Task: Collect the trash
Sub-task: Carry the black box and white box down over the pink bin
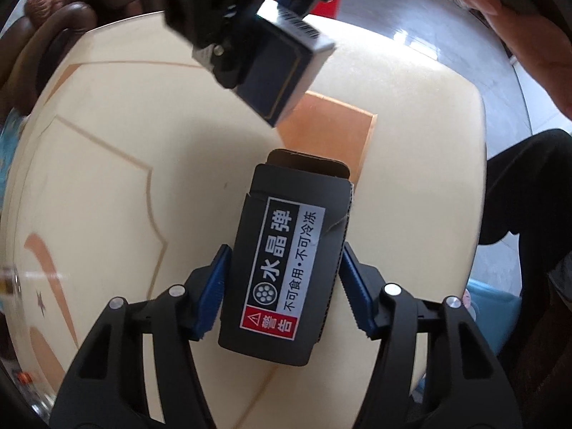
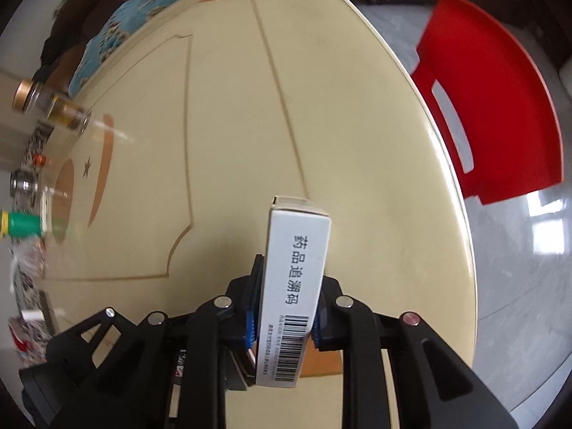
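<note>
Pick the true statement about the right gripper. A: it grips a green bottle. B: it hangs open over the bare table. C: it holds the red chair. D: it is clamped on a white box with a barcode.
D: in the right wrist view the right gripper has its blue pads pressed on both sides of the white barcode box, above the cream table.

Your right claw (image 2: 286, 316) is clamped on a white medicine box (image 2: 295, 286), its blue pads pressing both broad faces, barcode end nearest the camera. Beneath it lies the cream desk (image 2: 232, 125) with tan inlay lines. Far to the claw's left stand a gold-capped jar (image 2: 39, 102) and a green bottle (image 2: 23, 225). Ahead and right, off the desk, sits a red plastic stool (image 2: 500, 107).
</note>
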The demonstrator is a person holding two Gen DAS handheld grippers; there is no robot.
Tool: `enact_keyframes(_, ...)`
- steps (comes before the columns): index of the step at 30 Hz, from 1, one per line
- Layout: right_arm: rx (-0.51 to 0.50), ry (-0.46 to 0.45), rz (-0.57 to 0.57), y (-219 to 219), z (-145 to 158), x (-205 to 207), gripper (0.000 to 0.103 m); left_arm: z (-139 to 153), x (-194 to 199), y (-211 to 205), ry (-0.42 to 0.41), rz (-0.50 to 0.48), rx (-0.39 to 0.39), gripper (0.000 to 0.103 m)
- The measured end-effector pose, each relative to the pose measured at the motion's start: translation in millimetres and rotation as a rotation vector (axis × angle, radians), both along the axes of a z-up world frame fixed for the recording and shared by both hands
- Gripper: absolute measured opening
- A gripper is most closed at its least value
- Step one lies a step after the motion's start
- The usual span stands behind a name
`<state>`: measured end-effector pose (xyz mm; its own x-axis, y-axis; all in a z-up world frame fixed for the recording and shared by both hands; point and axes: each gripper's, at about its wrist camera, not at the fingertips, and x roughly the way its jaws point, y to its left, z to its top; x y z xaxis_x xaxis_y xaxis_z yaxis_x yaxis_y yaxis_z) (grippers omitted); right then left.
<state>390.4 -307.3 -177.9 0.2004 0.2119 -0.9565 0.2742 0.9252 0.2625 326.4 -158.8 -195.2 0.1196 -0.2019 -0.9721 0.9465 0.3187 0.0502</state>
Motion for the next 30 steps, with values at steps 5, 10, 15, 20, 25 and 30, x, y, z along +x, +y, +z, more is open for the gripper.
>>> enact_keyframes(5, -0.024, -0.049, 0.045, 16, 13, -13, 0.021, 4, -7, 38, -0.018, 0.111, -0.042, 0.059)
enact_keyframes(10, -0.064, -0.08, 0.098, 35, 24, -32, 0.021, 21, -19, 69, -0.06, 0.179, -0.092, 0.059)
enact_keyframes(15, -0.137, -0.125, 0.168, 59, 40, -59, 0.021, 52, -38, 83, -0.099, 0.222, -0.134, 0.059)
enact_keyframes(20, -0.177, -0.171, 0.229, 79, 61, -93, 0.021, 81, -73, 99, -0.146, 0.238, -0.159, 0.059)
enact_keyframes(25, -0.219, -0.237, 0.286, 101, 89, -135, 0.021, 107, -106, 101, -0.192, 0.245, -0.184, 0.059)
enact_keyframes(30, -0.256, -0.324, 0.33, 120, 122, -189, 0.021, 123, -145, 108, -0.245, 0.228, -0.194, 0.059)
